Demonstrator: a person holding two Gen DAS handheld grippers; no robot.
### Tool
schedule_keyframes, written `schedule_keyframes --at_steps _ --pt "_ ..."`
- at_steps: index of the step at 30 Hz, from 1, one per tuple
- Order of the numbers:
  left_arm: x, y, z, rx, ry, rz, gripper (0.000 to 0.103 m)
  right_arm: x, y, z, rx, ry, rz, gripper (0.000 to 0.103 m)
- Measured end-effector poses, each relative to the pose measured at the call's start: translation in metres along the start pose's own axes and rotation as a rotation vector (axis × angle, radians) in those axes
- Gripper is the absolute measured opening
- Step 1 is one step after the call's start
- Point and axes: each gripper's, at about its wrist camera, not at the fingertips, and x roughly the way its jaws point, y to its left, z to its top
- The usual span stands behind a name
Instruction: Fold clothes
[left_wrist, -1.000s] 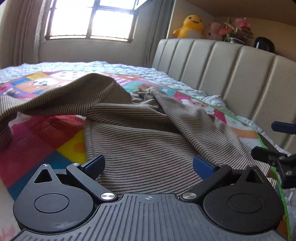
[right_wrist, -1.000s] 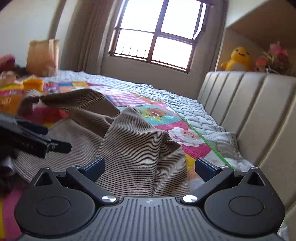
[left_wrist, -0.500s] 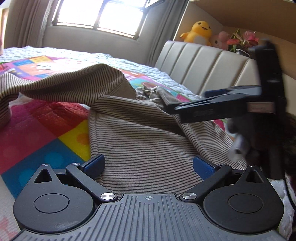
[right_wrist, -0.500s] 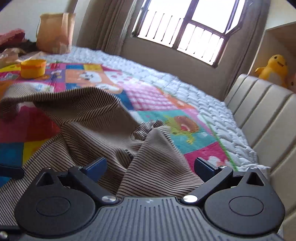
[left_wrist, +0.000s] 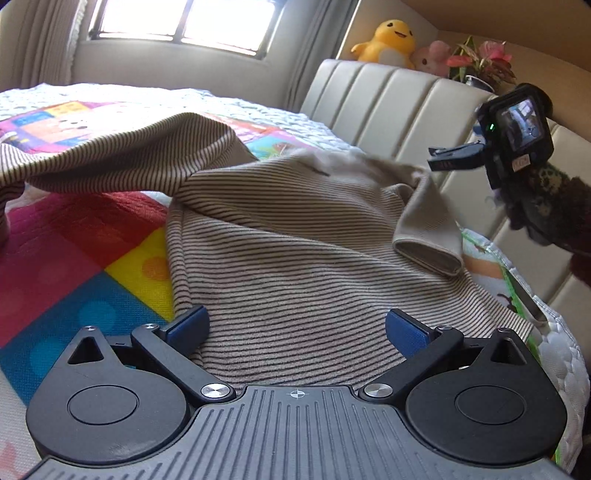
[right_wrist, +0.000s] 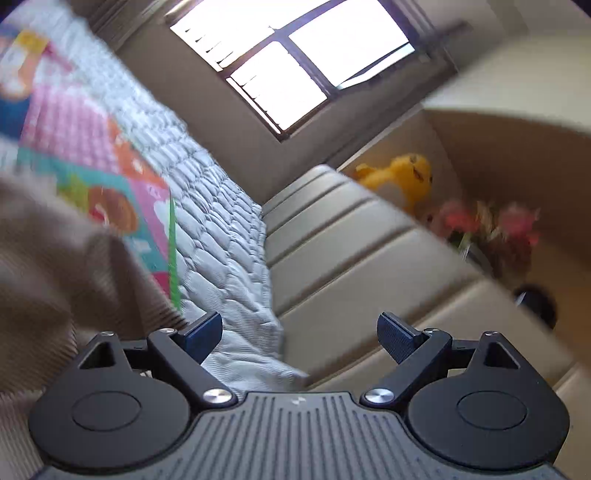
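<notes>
A tan shirt with thin dark stripes (left_wrist: 295, 251) lies crumpled on a colourful quilt (left_wrist: 81, 258); one sleeve with its cuff (left_wrist: 428, 254) is folded over the body. My left gripper (left_wrist: 295, 328) hovers open just above the shirt's near hem, nothing between its blue pads. The right gripper shows in the left wrist view up at the right (left_wrist: 458, 158), raised off the shirt near the headboard, with a gloved hand behind it. In its own view the right gripper (right_wrist: 299, 332) is open, tilted, empty, with the shirt (right_wrist: 59, 266) blurred at the left.
A padded beige headboard (left_wrist: 406, 110) runs along the right side of the bed. A shelf above it holds a yellow plush duck (left_wrist: 388, 40), a pink toy and a flower pot (left_wrist: 480, 66). A bright window (left_wrist: 177, 18) stands at the far end.
The right gripper has lifted away from the shirt, swung right toward the headboard and tilted. A sleeve now lies folded over the shirt's body. My left gripper has barely moved.
</notes>
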Motion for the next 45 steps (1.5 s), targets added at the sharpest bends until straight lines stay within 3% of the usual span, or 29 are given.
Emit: schedule_keyframes --at_steps 4,7,9,13,18,22,25,32,38,39,40,42,45 --pt "-0.012 0.004 0.006 -0.007 -0.066 0.029 0.103 -0.01 -0.017 -0.021 0.282 -0.02 0.125 0.092" --pt "-0.02 0.007 0.011 -0.012 -0.115 0.051 0.103 -0.018 -0.029 -0.036 0.494 -0.035 0.219 0.102" --pt "-0.026 0.009 0.014 -0.016 -0.147 0.065 0.103 -0.027 -0.032 -0.048 0.599 -0.042 0.28 0.103" --pt "-0.03 0.006 0.022 -0.007 -0.201 0.093 0.103 -0.058 0.004 -0.064 0.545 0.005 0.386 0.103" --pt "-0.011 -0.017 0.017 0.147 -0.156 0.176 0.103 -0.091 0.048 -0.057 0.389 -0.004 0.386 0.103" --pt "-0.013 -0.028 0.013 0.255 -0.112 0.188 0.103 -0.114 0.054 -0.058 0.398 0.016 0.47 0.102" --pt "-0.005 -0.026 0.04 0.316 -0.107 0.168 0.103 -0.131 0.054 -0.065 0.419 0.03 0.513 0.102" --pt "0.014 -0.023 0.104 0.46 -0.093 0.121 0.103 -0.151 0.039 -0.098 0.551 0.038 0.458 0.1" --pt "0.12 -0.004 0.125 0.375 0.131 0.031 0.102 -0.154 0.034 -0.107 0.591 0.006 0.429 0.1" --pt "0.139 -0.001 0.128 0.356 0.172 0.015 0.1 -0.155 0.035 -0.108 0.59 -0.001 0.426 0.1" --pt "0.156 0.0 0.128 0.358 0.204 0.016 0.091 -0.155 0.035 -0.108 0.588 -0.009 0.423 0.1" --pt "0.18 -0.005 0.119 0.398 0.229 0.084 0.074 -0.155 0.034 -0.11 0.598 -0.017 0.427 0.1" --pt "0.192 0.01 0.127 0.359 0.187 0.237 0.048 -0.154 0.031 -0.113 0.619 -0.025 0.437 0.1"
